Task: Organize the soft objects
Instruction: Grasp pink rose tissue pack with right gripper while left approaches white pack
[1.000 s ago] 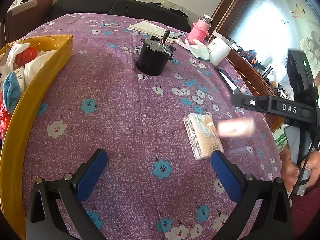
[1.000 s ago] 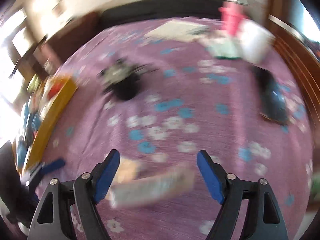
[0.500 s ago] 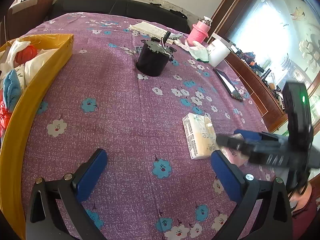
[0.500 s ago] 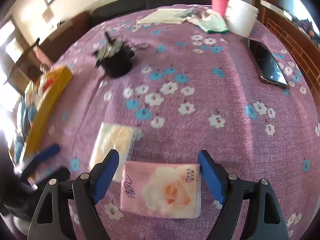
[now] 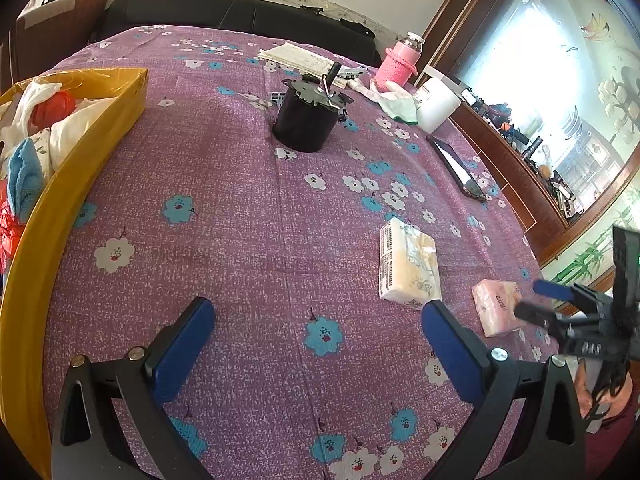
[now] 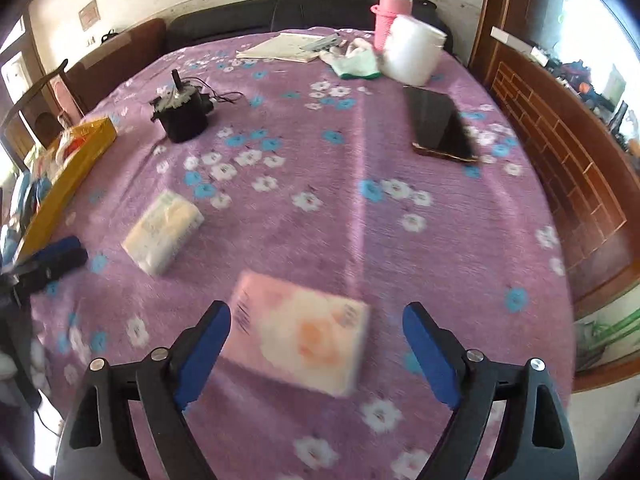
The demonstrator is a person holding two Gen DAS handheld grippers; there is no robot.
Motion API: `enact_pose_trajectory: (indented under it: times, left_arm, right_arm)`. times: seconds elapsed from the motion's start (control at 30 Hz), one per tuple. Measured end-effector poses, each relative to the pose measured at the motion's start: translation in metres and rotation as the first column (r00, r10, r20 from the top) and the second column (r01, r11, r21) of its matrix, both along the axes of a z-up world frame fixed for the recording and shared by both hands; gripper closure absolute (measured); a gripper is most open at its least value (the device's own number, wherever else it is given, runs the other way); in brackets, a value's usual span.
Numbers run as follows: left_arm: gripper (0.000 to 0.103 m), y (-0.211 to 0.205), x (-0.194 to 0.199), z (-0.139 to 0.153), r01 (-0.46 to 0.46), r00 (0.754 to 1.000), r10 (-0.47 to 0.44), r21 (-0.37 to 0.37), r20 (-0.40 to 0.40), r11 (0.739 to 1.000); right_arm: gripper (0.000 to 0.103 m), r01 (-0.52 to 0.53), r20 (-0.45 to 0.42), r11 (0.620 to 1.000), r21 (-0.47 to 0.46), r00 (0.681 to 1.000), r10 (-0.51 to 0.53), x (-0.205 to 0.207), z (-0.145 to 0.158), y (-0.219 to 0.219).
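A pink tissue pack (image 6: 304, 336) lies flat on the purple flowered cloth between the jaws of my right gripper (image 6: 317, 312). Those jaws are opening and their blue pads stand clear of the pack on both sides. From the left wrist view the same pink pack (image 5: 496, 308) rests just right of a yellow tissue pack (image 5: 408, 268), with the right gripper (image 5: 536, 300) beside it. My left gripper (image 5: 317, 310) hovers open over bare cloth, nothing between its fingers. A yellow box (image 5: 80, 184) at the left holds cloths and plastic bags.
A black cylinder with a lever (image 5: 306, 120) stands mid-table. A dark phone (image 5: 456, 168) lies to the right. At the far edge are papers (image 5: 296, 56), a pink bottle (image 5: 396, 68), a white tub (image 5: 436, 100) and a green glove (image 5: 396, 102). A wooden cabinet (image 6: 560, 152) borders the right side.
The right gripper brought the pink pack down onto the cloth beside the yellow pack, widened its jaws and drew back from it. The left gripper has stayed put.
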State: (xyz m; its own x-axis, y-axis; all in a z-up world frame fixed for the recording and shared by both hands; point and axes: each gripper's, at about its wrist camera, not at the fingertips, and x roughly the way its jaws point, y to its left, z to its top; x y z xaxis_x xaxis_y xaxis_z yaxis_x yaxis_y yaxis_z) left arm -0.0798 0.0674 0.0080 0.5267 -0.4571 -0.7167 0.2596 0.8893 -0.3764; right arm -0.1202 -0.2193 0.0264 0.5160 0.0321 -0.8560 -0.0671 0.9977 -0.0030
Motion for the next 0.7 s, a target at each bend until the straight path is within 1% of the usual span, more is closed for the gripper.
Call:
enact_pose_trajectory:
  times: [0.1,0.13,0.2,0.23,0.27,0.3,0.37,0.43,0.5,0.53,0.57,0.63,0.7]
  left_arm:
    - [0.0,-0.001,-0.001,-0.001,0.0,1.0,0.0,0.007,0.0,1.0]
    - [0.0,-0.001,-0.001,-0.001,0.0,1.0,0.0,0.009,0.0,1.0]
    - [0.0,-0.002,0.0,-0.001,0.0,1.0,0.0,0.013,0.0,1.0]
    - [0.0,-0.002,-0.001,-0.001,0.0,1.0,0.0,0.015,0.0,1.0]
    - [0.0,-0.002,-0.001,-0.001,0.0,1.0,0.0,0.017,0.0,1.0]
    - [0.0,-0.003,-0.001,-0.001,0.0,1.0,0.0,0.02,0.0,1.0]
    - [0.0,-0.003,-0.001,-0.001,0.001,1.0,-0.001,0.022,0.0,1.0]
    - [0.0,-0.004,-0.001,-0.001,0.001,1.0,-0.001,0.026,0.0,1.0]
    - [0.0,-0.004,-0.002,-0.001,0.0,1.0,0.0,0.031,0.002,1.0]
    - [0.0,-0.005,-0.002,-0.001,0.0,1.0,0.0,0.033,0.002,0.999]
    - [0.0,-0.005,-0.002,-0.001,0.0,1.0,0.0,0.036,0.002,0.999]
    - [0.0,-0.007,-0.001,-0.001,0.001,1.0,-0.001,0.05,0.002,0.999]
    - [0.0,-0.007,-0.001,-0.002,0.002,1.0,-0.002,0.057,0.002,0.998]
  right_arm:
    - [0.012,-0.052,-0.023,0.998,-0.025,0.998,0.051,-0.014,-0.009,0.007]
    - [0.012,-0.065,-0.028,0.997,-0.05,0.998,0.064,-0.017,-0.012,0.012]
    - [0.013,-0.068,-0.031,0.986,-0.149,0.997,0.064,-0.014,-0.021,0.024]
    - [0.015,-0.057,-0.028,0.978,-0.199,0.998,0.052,-0.009,-0.024,0.028]
    - [0.021,-0.048,-0.028,0.976,-0.213,0.999,0.043,-0.002,-0.025,0.029]
    - [0.025,-0.03,-0.025,0.978,-0.207,0.999,0.025,0.008,-0.025,0.028]
    - [0.025,0.009,-0.009,0.986,-0.169,1.0,-0.01,0.028,-0.022,0.02]
    - [0.025,0.038,0.023,0.993,-0.109,0.999,-0.036,0.044,-0.016,0.01]
    - [0.023,0.087,0.042,0.996,0.0,0.995,-0.087,0.049,-0.004,-0.007]
    - [0.02,0.106,0.046,0.994,0.032,0.993,-0.107,0.051,-0.002,-0.013]
    - [0.015,0.14,0.045,0.988,0.069,0.989,-0.144,0.05,0.001,-0.021]
    - [0.014,0.193,0.026,0.973,0.123,0.98,-0.198,0.047,0.0,-0.035]
    - [0.014,0.215,-0.031,0.957,0.195,0.976,-0.213,0.043,-0.008,-0.042]
